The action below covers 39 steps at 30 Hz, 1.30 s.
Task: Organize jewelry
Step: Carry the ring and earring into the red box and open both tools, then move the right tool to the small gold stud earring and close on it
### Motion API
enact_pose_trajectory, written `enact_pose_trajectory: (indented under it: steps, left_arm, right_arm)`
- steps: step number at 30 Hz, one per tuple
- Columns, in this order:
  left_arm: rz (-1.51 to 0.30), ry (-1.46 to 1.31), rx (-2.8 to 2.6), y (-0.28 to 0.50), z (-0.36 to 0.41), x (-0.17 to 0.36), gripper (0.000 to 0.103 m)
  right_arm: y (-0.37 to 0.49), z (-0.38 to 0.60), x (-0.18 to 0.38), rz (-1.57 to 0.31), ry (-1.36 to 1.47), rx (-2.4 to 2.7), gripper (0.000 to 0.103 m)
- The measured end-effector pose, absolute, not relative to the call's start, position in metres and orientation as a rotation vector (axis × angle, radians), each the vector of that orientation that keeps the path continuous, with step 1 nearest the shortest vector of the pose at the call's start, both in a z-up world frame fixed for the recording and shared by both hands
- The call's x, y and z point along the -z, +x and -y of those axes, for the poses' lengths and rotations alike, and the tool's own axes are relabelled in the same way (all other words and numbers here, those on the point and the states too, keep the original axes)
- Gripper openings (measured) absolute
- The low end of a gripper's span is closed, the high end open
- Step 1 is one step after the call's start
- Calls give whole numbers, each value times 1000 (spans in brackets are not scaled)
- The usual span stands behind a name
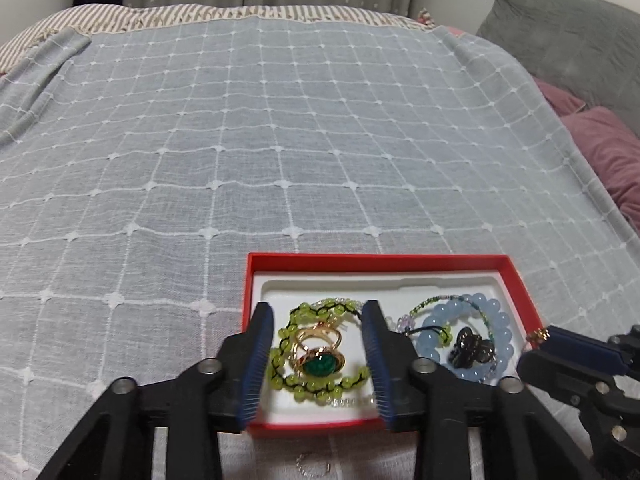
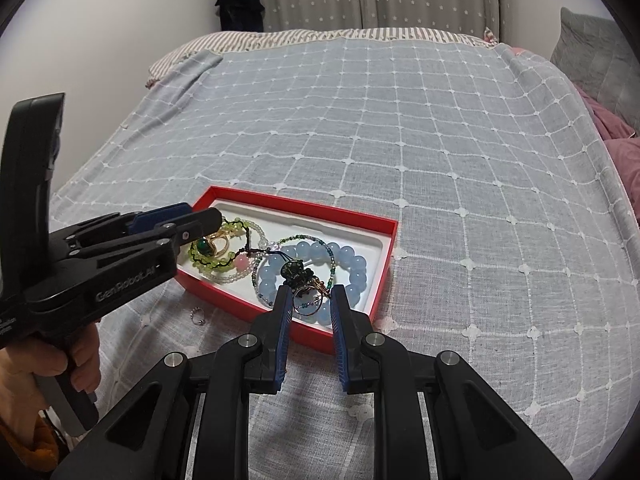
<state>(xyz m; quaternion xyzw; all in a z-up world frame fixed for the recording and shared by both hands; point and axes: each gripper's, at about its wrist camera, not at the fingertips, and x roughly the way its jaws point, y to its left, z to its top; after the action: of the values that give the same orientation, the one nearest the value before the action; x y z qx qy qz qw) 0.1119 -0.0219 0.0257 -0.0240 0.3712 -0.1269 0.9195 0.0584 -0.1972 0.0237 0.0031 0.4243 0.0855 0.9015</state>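
My left gripper [image 1: 318, 320] hangs spread over the gold ring [image 1: 318, 350] in the red box [image 2: 384, 264]; my right gripper [image 2: 308, 300] hovers parted around a small ring [image 2: 308, 300].

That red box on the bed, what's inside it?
The red cardboard box holds a green beaded bracelet, a gold ring with a green stone, a pale blue beaded bracelet and a dark charm. Anything beneath them is hidden.

Red box, bright beads, grey-blue checked bed

The red cardboard box [image 2: 386, 246] has a white liner; inside lie a lime-green bead bracelet [image 1: 298, 386], a pale-blue bead bracelet [image 2: 352, 264] and a gold ring with green stone [image 1: 318, 362]; the white-gridded bedspread [image 1: 280, 140] is grey-blue.
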Motion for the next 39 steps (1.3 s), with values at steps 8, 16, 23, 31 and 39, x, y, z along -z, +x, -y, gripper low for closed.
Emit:
enact_pose_trajectory:
  steps: [8,16,23,31,39]
  left_arm:
    - [-817,-54,189,102,-3,-24,53]
    - [-867,-23,149,93,-16,-15,62]
    - [-900,-28,143,92,-22,-11,65]
    - [-899,-36,143,88,-26,-13,75]
    - [-913,-12,149,80,-20,-11,84]
  right_arm:
    - [76,190,-31,-882,-4,-203,21]
    - [110,164,-32,-932,-68,-242,21]
    - [131,150,-21,-968,-103,-222,21]
    - [128,157,-28,-978,-48,-215,35]
    - [93,175,-43,-953,-32,-190,50]
